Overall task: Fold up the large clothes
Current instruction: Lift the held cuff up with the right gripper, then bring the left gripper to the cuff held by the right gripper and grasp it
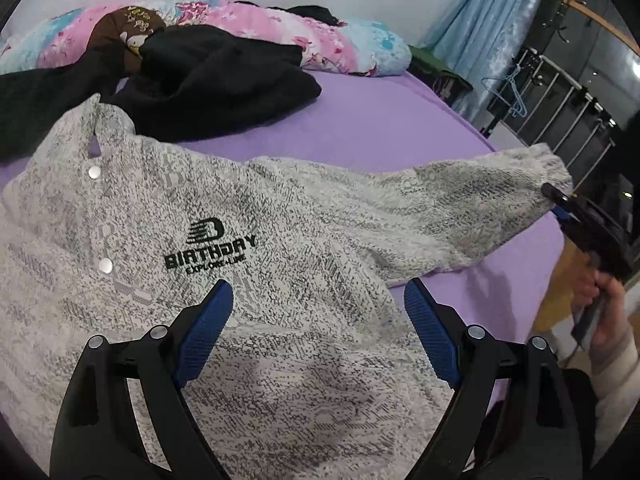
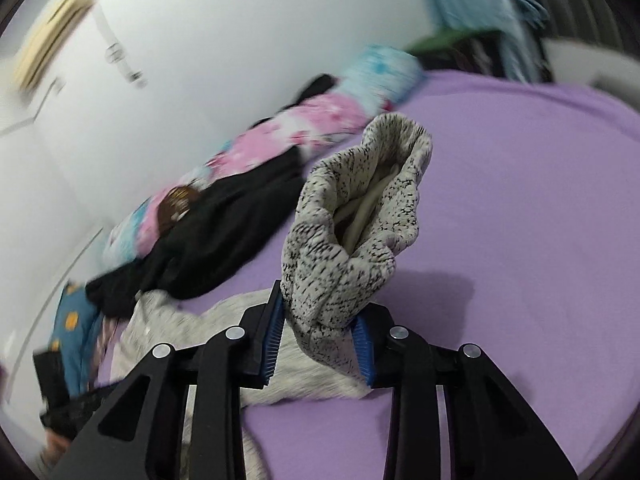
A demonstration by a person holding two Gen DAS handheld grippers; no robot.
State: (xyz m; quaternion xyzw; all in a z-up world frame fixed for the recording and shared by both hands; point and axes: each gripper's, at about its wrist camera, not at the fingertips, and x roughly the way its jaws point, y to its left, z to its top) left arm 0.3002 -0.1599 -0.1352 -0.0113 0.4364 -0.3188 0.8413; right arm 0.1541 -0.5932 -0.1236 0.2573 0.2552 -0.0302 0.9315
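A wide bed covered in a smooth purple sheet (image 1: 380,128) is carrying everything here. Along its far side a pink-and-blue floral quilt (image 1: 280,36) is lying bunched against the wall, with a heap of black clothing (image 1: 208,80) slumped in front of it.

The task's garment, a large grey-and-white speckled knit jacket (image 1: 224,208) with silver snap buttons and a black "BIRTHDAY" print, is lying face up and mostly flat on the near part of the sheet, collar toward the black heap. Its one visible sleeve (image 1: 460,208) is stretching out sideways toward the bed's edge, so the folding looks to be only beginning: the body is spread, but no fold is showing yet, and the sleeves and body all appear left to do.

The right gripper (image 2: 318,340) is clenching the sleeve's cuff (image 2: 360,216) between its blue pads, the cuff standing up above the fingers; bringing that sleeve across the chest seems the step in hand.

The left gripper (image 1: 318,320) is hovering over the jacket's lower front, fingers spread wide and gripping nothing.
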